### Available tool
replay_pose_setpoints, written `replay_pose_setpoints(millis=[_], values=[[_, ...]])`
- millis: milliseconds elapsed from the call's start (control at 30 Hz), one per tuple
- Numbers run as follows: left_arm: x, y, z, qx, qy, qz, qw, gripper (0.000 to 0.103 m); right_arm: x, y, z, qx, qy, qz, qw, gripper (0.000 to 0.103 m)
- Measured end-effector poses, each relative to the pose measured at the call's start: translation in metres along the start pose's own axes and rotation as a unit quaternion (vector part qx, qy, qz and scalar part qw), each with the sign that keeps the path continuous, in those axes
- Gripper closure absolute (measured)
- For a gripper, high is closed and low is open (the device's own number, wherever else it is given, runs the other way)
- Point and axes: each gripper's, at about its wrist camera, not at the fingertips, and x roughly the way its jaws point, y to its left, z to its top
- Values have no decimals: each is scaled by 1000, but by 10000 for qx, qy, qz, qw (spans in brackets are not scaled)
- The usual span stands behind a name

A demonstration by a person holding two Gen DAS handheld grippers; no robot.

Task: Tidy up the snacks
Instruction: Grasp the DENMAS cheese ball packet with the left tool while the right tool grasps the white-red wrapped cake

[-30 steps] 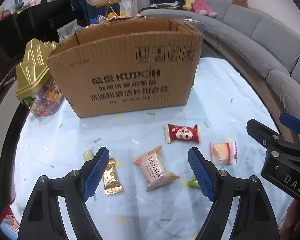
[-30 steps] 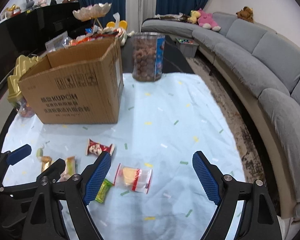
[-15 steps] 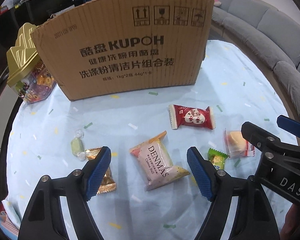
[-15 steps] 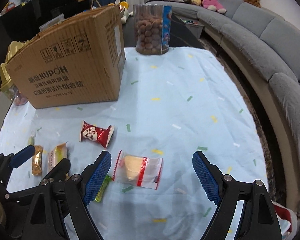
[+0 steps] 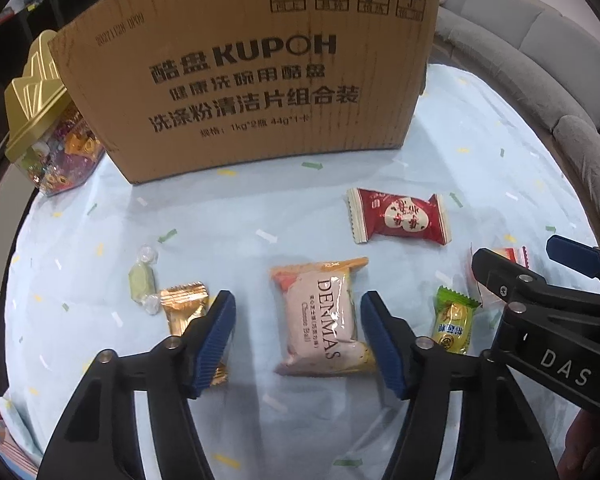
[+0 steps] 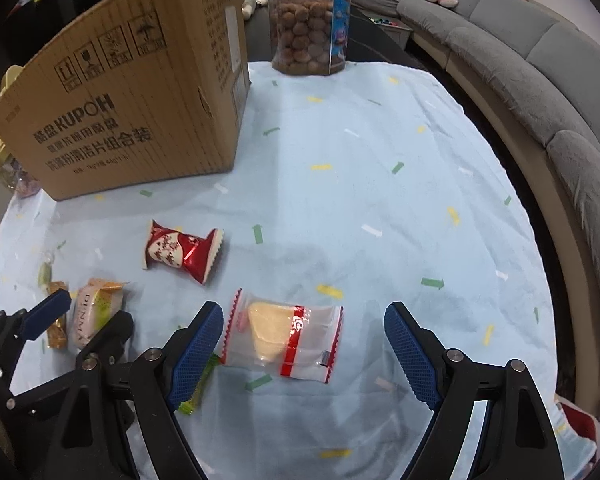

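Note:
A pink and orange DENMAS packet (image 5: 324,316) lies on the light blue cloth (image 5: 260,208) between the jaws of my left gripper (image 5: 300,340). These jaws are closing, and a gap still shows on the packet's left side. A clear packet with a yellow cake (image 6: 284,340) lies between the wide open jaws of my right gripper (image 6: 302,350), closer to the left pad. A red packet (image 5: 398,220) lies farther out, a gold packet (image 5: 182,304) and a pale green candy (image 5: 142,284) to the left, and a green-yellow candy (image 5: 454,320) to the right.
A tall cardboard box (image 5: 252,72) stands behind the snacks. A gold-lidded candy jar (image 5: 44,120) sits at its left. A clear jar of brown balls (image 6: 308,20) stands at the cloth's far edge. A grey sofa (image 6: 540,60) curves along the right side.
Both grippers have sunk towards the cloth, and the snacks and box look larger. The left jaws have narrowed around the DENMAS packet. The right jaws kept their width.

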Motion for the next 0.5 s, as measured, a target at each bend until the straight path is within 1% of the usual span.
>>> replay_pose_setpoints(millis=[133, 267, 300, 333, 400, 500], values=[[2, -1, -3, 8, -22, -37, 10000, 47, 5, 0, -3, 12, 91, 35, 10000, 36], [0, -3, -5, 13, -46, -113, 9999, 60, 9, -1, -6, 19, 129, 69, 9999, 46], [0, -4, -4, 26, -53, -128, 9999, 65, 8, -1, -6, 18, 113, 74, 9999, 53], [0, -5, -5, 41, -62, -130, 9999, 66, 7, -1, -6, 24, 97, 90, 9999, 61], [0, -6, -3, 38, -66, -121, 9999, 67, 6, -1, -6, 20, 83, 119, 9999, 68], [-2, -6, -1, 1, -75, -115, 9999, 69, 5, -2, -6, 13, 61, 161, 9999, 82]])
